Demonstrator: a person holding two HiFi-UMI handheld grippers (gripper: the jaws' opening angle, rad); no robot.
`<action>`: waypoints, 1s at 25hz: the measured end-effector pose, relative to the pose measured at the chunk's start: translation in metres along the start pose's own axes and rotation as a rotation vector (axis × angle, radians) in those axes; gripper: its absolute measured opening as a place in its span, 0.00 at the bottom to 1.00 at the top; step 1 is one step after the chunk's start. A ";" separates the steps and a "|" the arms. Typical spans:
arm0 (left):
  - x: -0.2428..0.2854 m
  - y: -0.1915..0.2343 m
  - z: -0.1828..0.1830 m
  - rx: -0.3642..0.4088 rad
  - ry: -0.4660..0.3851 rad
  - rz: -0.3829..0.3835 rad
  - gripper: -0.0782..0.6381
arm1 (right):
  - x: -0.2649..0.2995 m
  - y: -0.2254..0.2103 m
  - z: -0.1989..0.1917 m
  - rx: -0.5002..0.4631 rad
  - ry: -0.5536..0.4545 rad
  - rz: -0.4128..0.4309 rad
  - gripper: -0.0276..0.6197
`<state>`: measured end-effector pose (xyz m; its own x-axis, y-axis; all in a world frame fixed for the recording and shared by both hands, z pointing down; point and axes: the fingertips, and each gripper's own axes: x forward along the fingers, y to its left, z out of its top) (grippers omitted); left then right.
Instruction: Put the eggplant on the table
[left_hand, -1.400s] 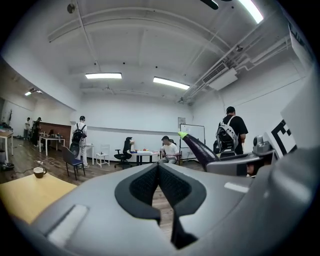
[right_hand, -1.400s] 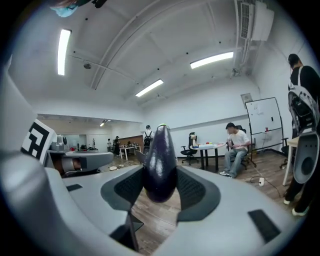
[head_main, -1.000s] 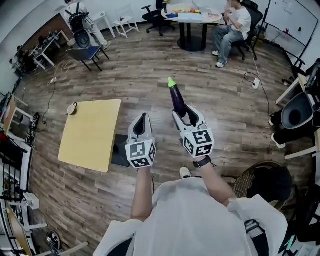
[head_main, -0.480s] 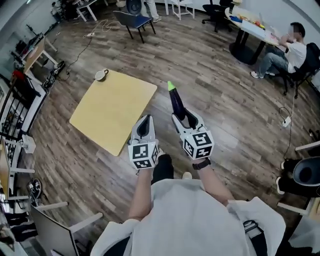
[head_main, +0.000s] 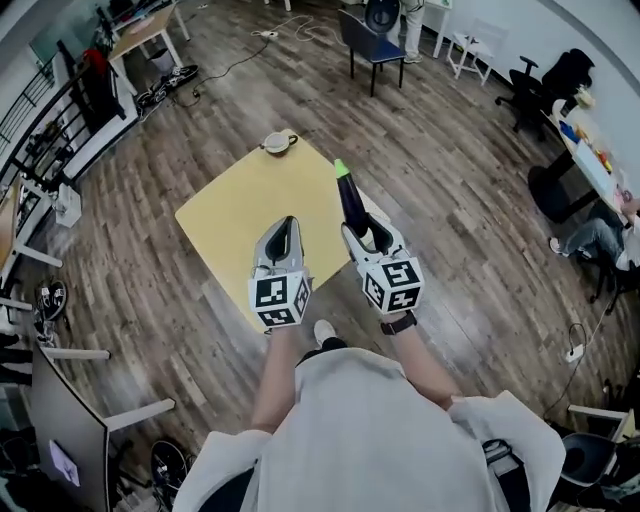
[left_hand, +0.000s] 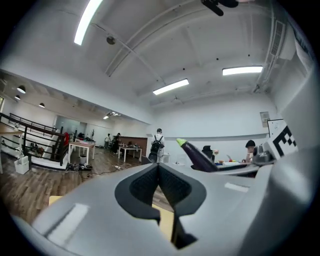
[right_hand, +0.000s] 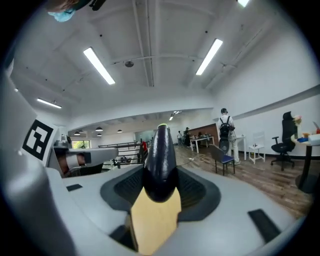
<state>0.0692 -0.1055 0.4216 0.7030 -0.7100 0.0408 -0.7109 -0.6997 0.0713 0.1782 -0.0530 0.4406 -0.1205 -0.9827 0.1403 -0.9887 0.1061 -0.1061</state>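
quick count, head view:
- eggplant (head_main: 350, 198) x1
- grippers x2: left gripper (head_main: 287, 224), right gripper (head_main: 365, 233)
- yellow table (head_main: 235, 215) x1
- small round thing (head_main: 279, 142) on table x1
- blue chair (head_main: 372, 42) x1
- people x3: wearer (head_main: 370, 430), one standing (head_main: 405, 12) up top, one seated (head_main: 595, 238) far right

Our head camera looks steeply down; our gripper cameras look level along their jaws; all share the eggplant (head_main: 349, 198).

Grey left tongs (head_main: 288, 226) and right tongs (head_main: 363, 236), white shirt (head_main: 375, 430), black watch (head_main: 398, 323).
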 end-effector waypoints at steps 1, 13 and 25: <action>0.003 0.016 0.004 -0.005 -0.014 0.022 0.12 | 0.019 0.006 -0.001 -0.003 0.010 0.026 0.36; 0.034 0.138 -0.012 -0.034 0.025 0.208 0.12 | 0.145 0.054 -0.011 -0.039 0.081 0.222 0.36; 0.081 0.202 -0.026 -0.071 0.074 0.336 0.12 | 0.260 0.055 -0.036 -0.122 0.198 0.372 0.36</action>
<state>-0.0168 -0.3023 0.4653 0.4316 -0.8902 0.1460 -0.9013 -0.4189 0.1105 0.0895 -0.2973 0.5067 -0.4738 -0.8275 0.3012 -0.8765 0.4764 -0.0701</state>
